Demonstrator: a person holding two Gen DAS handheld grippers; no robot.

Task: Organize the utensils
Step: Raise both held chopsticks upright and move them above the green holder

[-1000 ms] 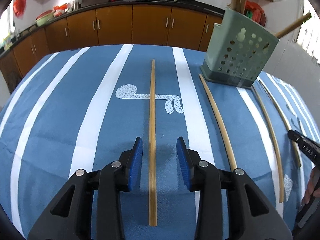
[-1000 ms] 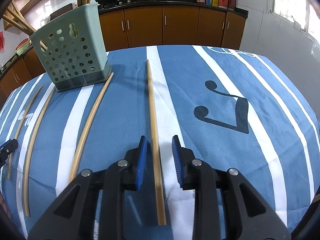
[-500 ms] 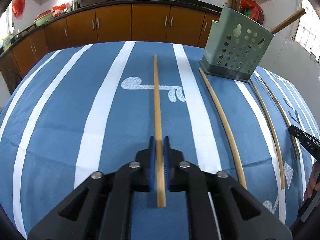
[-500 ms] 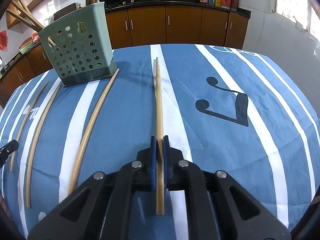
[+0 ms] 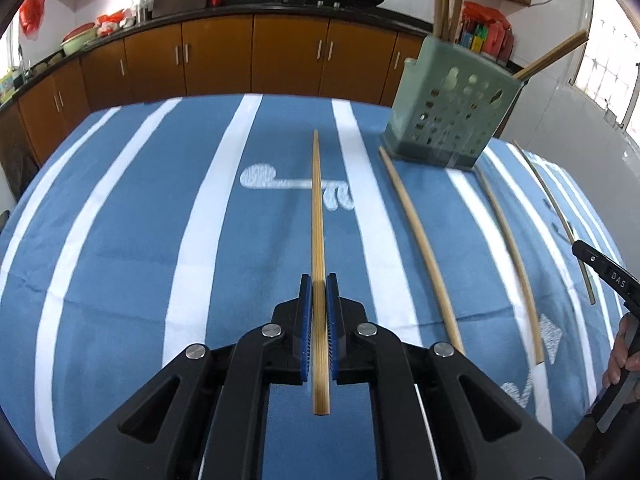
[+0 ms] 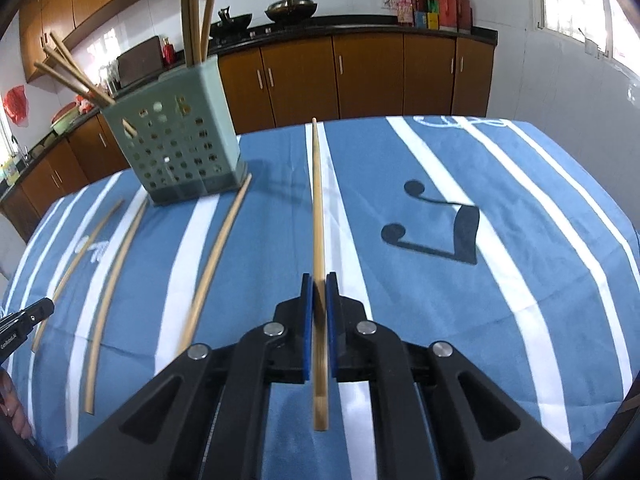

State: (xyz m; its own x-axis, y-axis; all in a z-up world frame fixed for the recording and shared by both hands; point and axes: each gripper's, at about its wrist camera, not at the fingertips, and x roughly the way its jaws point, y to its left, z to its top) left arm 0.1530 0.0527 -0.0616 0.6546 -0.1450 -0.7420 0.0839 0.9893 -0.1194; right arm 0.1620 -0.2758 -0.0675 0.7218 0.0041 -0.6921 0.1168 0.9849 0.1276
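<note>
Left tool clenched on a bamboo chopstick, blue pads pinching it near the butt end; the stick points straight ahead toward the far edge of the table, tip over the white motif on the blue striped cloth.

Right tool likewise clamped on a second chopstick, gripped near its butt end, the tip reaching toward the far edge. Whether either stick is lifted clear of the cloth: cannot tell.

Green perforated holder stands near the far edge of the table, several sticks already upright or leaning in it.

Three loose chopsticks lie on the cloth between the two tools, running from the holder's base toward the near edge. The nearest one's far end sits just beside the holder base.

Kitchen cabinets run behind the table.
</note>
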